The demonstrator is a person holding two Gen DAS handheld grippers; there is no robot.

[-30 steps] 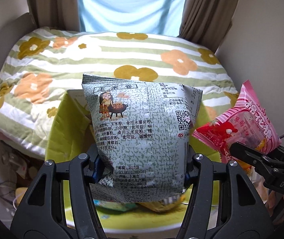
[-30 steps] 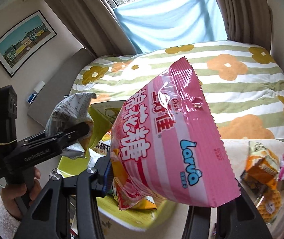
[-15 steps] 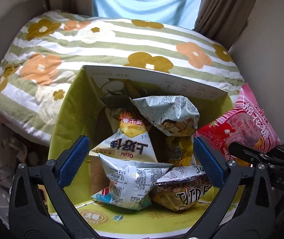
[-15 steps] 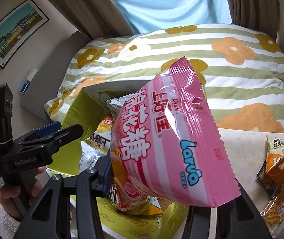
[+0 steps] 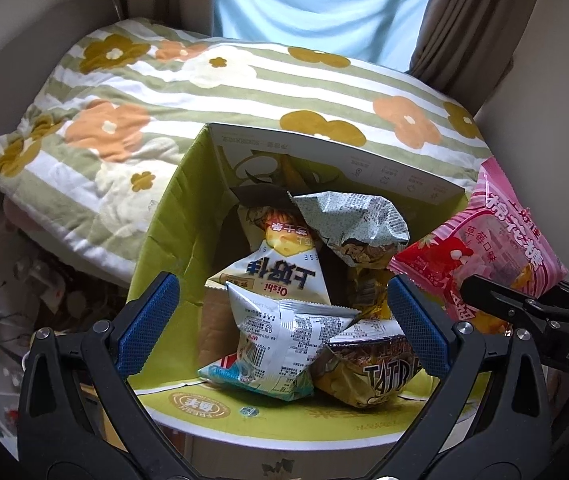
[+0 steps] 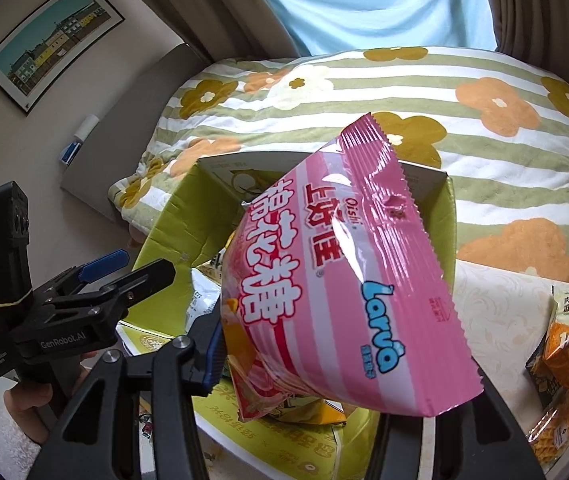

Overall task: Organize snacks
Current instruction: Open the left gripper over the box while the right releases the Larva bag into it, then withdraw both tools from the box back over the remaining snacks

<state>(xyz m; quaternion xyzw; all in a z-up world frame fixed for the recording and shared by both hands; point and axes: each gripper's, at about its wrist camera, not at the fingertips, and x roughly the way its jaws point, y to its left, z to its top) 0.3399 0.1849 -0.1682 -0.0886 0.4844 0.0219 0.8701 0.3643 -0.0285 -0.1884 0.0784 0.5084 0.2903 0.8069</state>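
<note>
A yellow-green cardboard box (image 5: 164, 240) stands open below me and holds several snack bags. The grey-green printed bag (image 5: 360, 224) lies on top at the back of the pile. My left gripper (image 5: 284, 312) hangs open and empty above the box. My right gripper (image 6: 324, 344) is shut on a pink Oishi snack bag (image 6: 344, 280) and holds it above the box's right side (image 6: 448, 216). The pink bag also shows at the right of the left wrist view (image 5: 496, 240).
A bed with a green-striped flower quilt (image 5: 204, 92) lies behind the box. More snacks, among them an orange pack (image 6: 568, 344), lie on a pale cloth (image 6: 500, 312) to the right. Clutter sits on the floor (image 5: 36, 280) at left.
My left gripper opened and let the grey-green bag drop into the box. My right gripper carried the pink bag left, over the box.
</note>
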